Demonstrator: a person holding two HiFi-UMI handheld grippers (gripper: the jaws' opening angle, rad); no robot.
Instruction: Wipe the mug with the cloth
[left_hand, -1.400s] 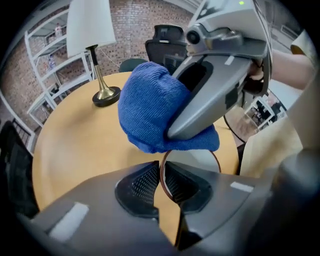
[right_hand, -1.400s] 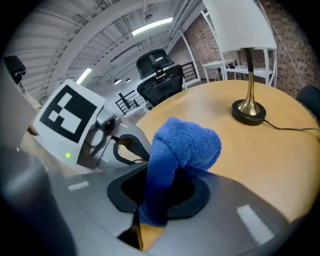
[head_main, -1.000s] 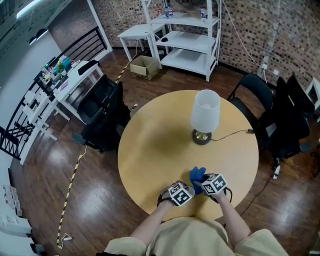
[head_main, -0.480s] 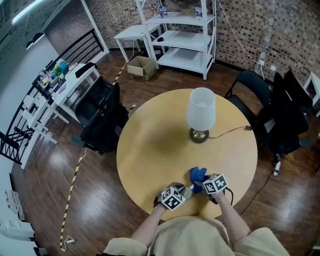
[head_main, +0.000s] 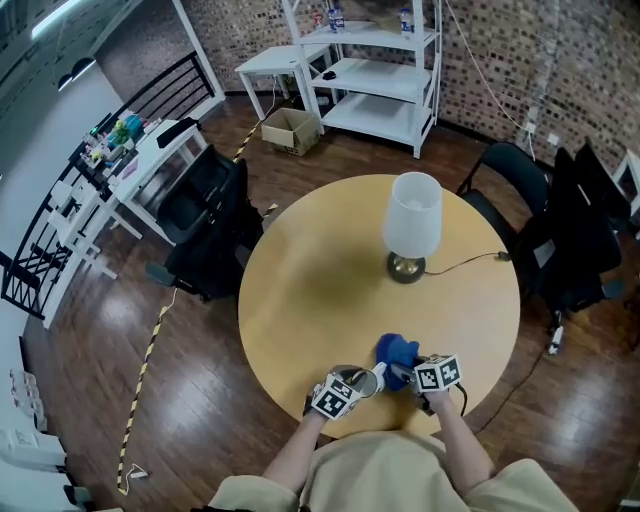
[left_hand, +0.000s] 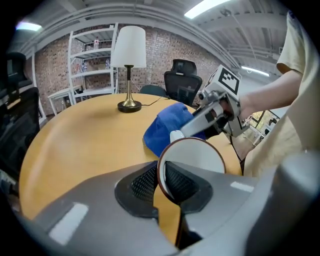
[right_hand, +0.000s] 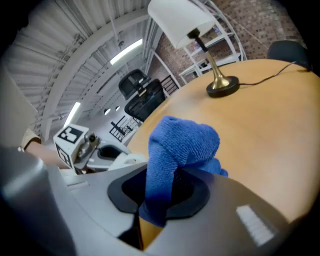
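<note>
Left claw (left_hand: 161, 184) pinches the mug (left_hand: 195, 157) by its rim at the desk's (head_main: 320, 280) near edge, right claw (right_hand: 159, 195) is clamped on the cloth (right_hand: 182, 142). Looks like the wiping stage; next it needs the cloth pressed onto the mug.

Cloth (right_hand: 182, 142) blue, mug (left_hand: 197, 156) white w/ brown rim, table (head_main: 310, 290) tan, lamp (head_main: 412, 215) white w/ brass base, wall (head_main: 500, 50) red-brown brick.

Your left gripper (head_main: 356, 384) has its jaws pinched tight on the rim of the mug (left_hand: 192, 155), and your right gripper (head_main: 408, 373) is clamped on the blue cloth (right_hand: 182, 142). Both point forward and down (tips nearly meeting), with your forearms held close together in front of your torso.
</note>
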